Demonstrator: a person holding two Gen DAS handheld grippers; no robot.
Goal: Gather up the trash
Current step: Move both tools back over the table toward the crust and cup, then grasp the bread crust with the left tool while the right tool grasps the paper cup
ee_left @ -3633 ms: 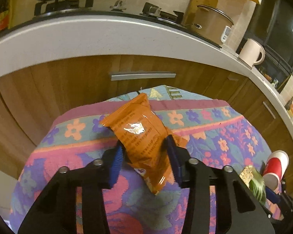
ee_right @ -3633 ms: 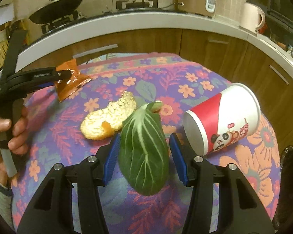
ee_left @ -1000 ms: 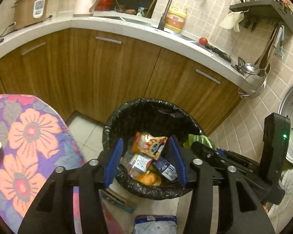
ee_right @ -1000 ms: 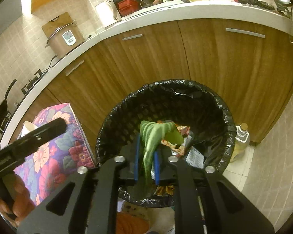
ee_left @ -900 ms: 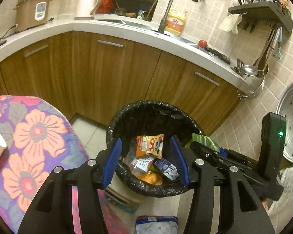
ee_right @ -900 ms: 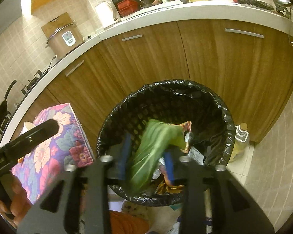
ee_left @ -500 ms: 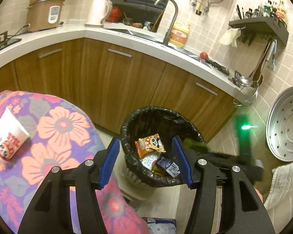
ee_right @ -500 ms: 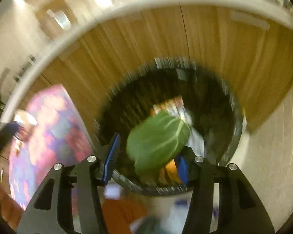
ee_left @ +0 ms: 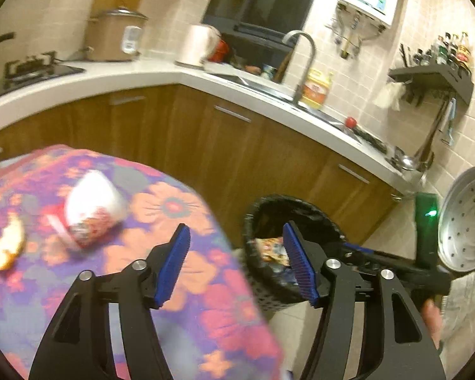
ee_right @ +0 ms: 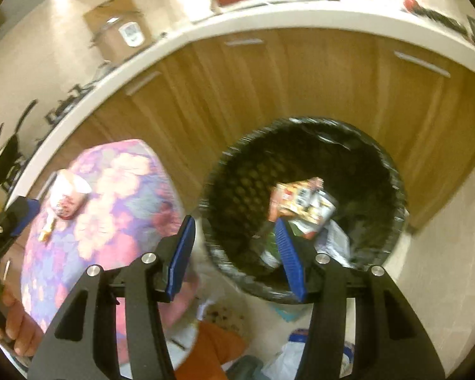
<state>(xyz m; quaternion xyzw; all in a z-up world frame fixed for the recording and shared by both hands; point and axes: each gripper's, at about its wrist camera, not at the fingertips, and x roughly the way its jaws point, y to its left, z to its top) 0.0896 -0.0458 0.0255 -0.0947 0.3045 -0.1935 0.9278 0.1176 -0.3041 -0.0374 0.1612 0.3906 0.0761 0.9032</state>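
Note:
A black-lined trash bin (ee_right: pixel 304 145) stands on the floor by the wooden cabinets and holds snack wrappers (ee_right: pixel 300 202); it also shows in the left wrist view (ee_left: pixel 269 209). My right gripper (ee_right: pixel 234 250) is open and empty, above the bin's near left rim. My left gripper (ee_left: pixel 234 262) is open and empty, over the right edge of the floral table (ee_left: pixel 186 285). A red and white paper cup (ee_left: pixel 88 212) lies on its side on the table, with a yellowish peel (ee_left: pixel 6 250) to its left. Both are blurred. The cup also shows in the right wrist view (ee_right: pixel 66 196).
A curved white counter (ee_left: pixel 205 79) with a sink, a tap, a kettle and a rice cooker runs behind. Bags and an orange thing (ee_right: pixel 212 348) lie on the floor in front of the bin. A perforated metal tray (ee_left: pixel 465 218) leans at the right wall.
My right gripper opened and the green leaf dropped into the bin. My left gripper, open throughout, has swung left from the bin toward the table.

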